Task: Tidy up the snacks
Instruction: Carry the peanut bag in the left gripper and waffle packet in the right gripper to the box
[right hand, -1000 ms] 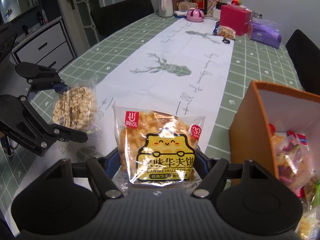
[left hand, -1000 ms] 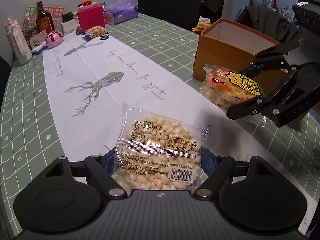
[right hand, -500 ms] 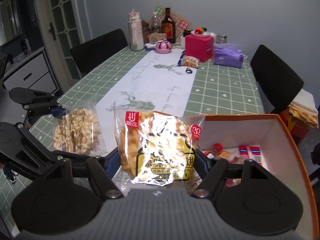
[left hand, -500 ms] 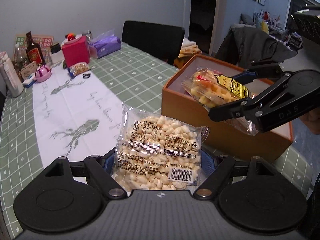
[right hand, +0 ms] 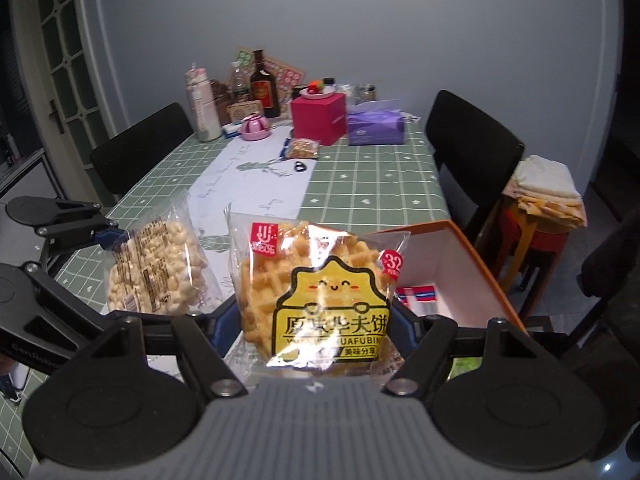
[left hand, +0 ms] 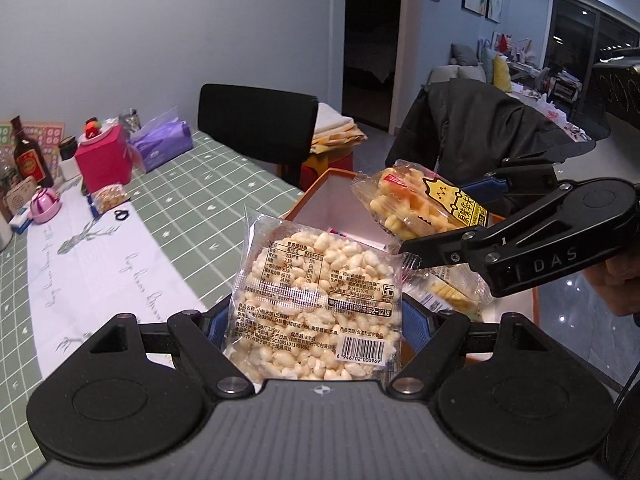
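Observation:
My left gripper [left hand: 316,320] is shut on a clear bag of white puffed-rice snack [left hand: 320,304], held upright in the air near the orange box [left hand: 316,190]. My right gripper [right hand: 316,320] is shut on a waffle pack with a yellow label [right hand: 320,296], held above the orange box [right hand: 460,256]. In the left wrist view the right gripper [left hand: 452,224] and its waffle pack [left hand: 420,204] hang over the box. In the right wrist view the left gripper [right hand: 116,248] and its rice bag [right hand: 156,268] are to the left. Other snack packs lie inside the box [right hand: 416,294].
The green checked table [right hand: 368,184] carries a white runner [left hand: 100,264]. At its far end stand a pink box [right hand: 318,120], a purple tissue pack [right hand: 374,128], bottles [right hand: 262,90] and a small snack bag [right hand: 304,148]. Black chairs [right hand: 468,148] stand around; a jacket [left hand: 480,128] hangs right.
Both grippers have risen and tilted up with their packs. The waffle pack moved from beside the box to above its opening; the rice bag came closer to the box.

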Demonstrator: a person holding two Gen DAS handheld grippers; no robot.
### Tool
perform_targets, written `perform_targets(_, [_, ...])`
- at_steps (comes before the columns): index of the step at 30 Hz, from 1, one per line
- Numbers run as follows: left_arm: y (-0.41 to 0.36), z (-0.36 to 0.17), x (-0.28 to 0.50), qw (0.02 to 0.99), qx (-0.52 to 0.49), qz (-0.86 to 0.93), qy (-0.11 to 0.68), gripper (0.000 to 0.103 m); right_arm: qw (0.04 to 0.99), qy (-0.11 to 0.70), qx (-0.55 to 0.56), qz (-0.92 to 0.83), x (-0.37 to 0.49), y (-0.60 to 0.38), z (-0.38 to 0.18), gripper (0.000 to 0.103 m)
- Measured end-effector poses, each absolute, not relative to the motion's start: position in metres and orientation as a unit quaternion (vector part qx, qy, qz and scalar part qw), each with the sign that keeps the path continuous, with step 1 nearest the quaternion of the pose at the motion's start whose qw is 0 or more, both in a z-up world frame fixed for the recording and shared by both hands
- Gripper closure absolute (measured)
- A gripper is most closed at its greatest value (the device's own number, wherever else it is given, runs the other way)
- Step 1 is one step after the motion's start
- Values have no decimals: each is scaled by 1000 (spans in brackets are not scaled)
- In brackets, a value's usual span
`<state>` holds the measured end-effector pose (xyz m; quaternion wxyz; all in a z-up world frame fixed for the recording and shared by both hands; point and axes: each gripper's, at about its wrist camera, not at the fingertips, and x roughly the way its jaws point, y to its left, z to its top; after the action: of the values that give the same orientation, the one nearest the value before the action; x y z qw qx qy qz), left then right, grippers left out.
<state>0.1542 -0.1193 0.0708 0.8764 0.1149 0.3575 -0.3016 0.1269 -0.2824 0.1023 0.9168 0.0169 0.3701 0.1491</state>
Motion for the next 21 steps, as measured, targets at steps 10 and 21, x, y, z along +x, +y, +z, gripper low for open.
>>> perform_targets(10, [-159,65,168,875,110,-313,354,10,923,368,42,101,124,-330,98,31])
perform_targets(21, [-195,48,179,867,104,-324,363,10,918,387,67,53,126,-369,81,31])
